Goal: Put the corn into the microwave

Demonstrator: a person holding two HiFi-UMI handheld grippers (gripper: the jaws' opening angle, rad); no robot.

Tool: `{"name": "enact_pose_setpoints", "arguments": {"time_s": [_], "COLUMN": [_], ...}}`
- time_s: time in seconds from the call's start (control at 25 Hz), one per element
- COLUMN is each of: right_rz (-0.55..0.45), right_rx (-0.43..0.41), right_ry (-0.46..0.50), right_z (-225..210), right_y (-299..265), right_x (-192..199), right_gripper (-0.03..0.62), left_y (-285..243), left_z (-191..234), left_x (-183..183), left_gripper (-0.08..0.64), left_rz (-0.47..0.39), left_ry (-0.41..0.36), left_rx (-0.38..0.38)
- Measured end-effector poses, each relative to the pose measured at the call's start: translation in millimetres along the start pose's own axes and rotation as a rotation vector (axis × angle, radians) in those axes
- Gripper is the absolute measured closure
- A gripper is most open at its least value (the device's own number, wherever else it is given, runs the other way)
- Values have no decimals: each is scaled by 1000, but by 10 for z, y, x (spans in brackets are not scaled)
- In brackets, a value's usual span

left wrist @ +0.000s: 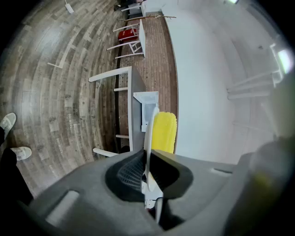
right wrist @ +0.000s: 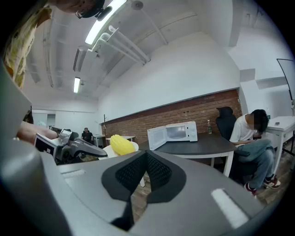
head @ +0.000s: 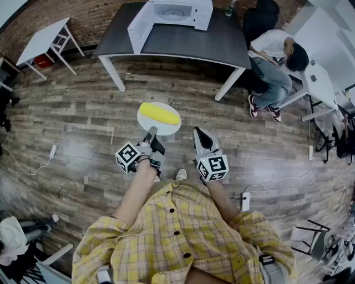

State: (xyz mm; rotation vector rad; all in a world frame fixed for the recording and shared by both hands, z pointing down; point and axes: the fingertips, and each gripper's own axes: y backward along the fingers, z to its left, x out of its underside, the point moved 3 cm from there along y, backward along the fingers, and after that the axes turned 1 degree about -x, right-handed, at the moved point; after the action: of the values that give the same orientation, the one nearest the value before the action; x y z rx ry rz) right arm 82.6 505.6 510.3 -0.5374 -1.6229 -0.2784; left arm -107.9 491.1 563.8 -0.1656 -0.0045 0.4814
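Note:
A yellow corn cob (head: 159, 113) lies on a small white plate (head: 164, 129). My left gripper (head: 151, 132) is shut on the plate's near rim and holds it level above the wooden floor. In the left gripper view the plate (left wrist: 150, 133) shows edge-on between the jaws, with the corn (left wrist: 164, 131) beyond. My right gripper (head: 199, 134) hangs beside the plate, shut with nothing in it. The white microwave (head: 175, 14) stands on a dark table (head: 211, 41) ahead, its door (head: 138, 28) swung open. The right gripper view also shows the corn (right wrist: 120, 144) and the microwave (right wrist: 177, 132).
A person (head: 277, 55) sits bent over at the table's right end, beside a black chair (head: 260, 16). A white side table (head: 47, 41) stands at the far left. A power strip and cable (head: 246, 201) lie on the floor at the right.

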Motion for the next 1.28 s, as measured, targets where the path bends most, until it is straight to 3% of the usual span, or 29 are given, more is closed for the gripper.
{"name": "enact_pose_setpoints", "arguments": {"time_s": [1.04,1.28], "right_rz": [-18,-11], "right_rx": [-73,-71], "right_ry": [19,3], "right_z": [-588,-630], "right_y": [-219,-346], "right_x": [-120,-84], "right_gripper": [589,589], "left_y": [-496,-563], "left_z": [-111,-117], "left_x": [326,263], "left_gripper": [537,538], "left_rz": [-62,-82], "left_ry": [28,50], "left_rx": [15,17]}}
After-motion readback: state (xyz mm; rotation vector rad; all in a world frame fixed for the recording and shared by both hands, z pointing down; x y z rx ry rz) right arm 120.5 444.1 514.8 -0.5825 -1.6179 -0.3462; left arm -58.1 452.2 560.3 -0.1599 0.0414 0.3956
